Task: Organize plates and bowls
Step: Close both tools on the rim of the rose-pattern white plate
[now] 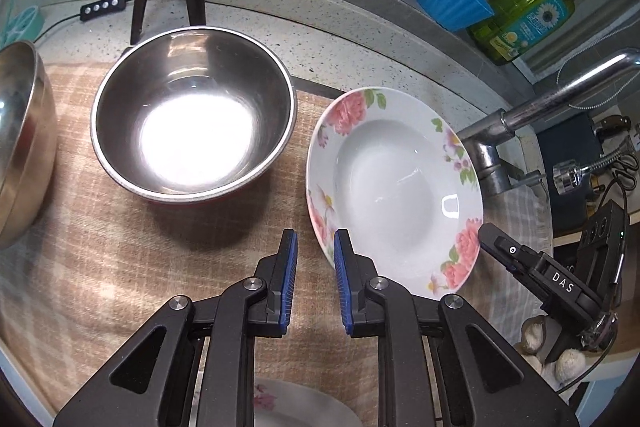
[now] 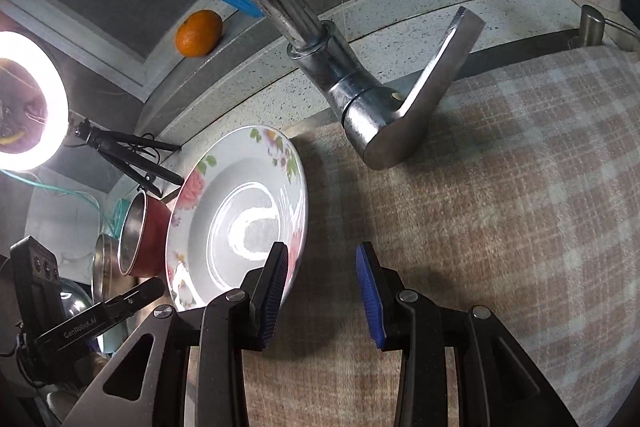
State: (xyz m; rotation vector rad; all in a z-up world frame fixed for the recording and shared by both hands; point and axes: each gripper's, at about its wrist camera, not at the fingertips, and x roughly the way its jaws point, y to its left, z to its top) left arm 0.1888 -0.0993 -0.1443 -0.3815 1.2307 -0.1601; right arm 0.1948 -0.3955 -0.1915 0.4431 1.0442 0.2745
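Blue-padded left gripper (image 1: 315, 241) fingers narrow, nothing between, at near rim of white floral deep plate (image 1: 394, 187) on plaid cloth (image 1: 120, 267). Right gripper (image 2: 322, 257) parted, empty, beside same plate; bare cloth ahead. Stainless steel bowl (image 1: 194, 119) left. Lettering: "DAS", "GenRobot.AI".

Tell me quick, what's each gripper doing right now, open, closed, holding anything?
Left gripper: open a little, nothing between its pads, beside the floral plate.
Right gripper: open, holding nothing, plate rim just outside one pad.
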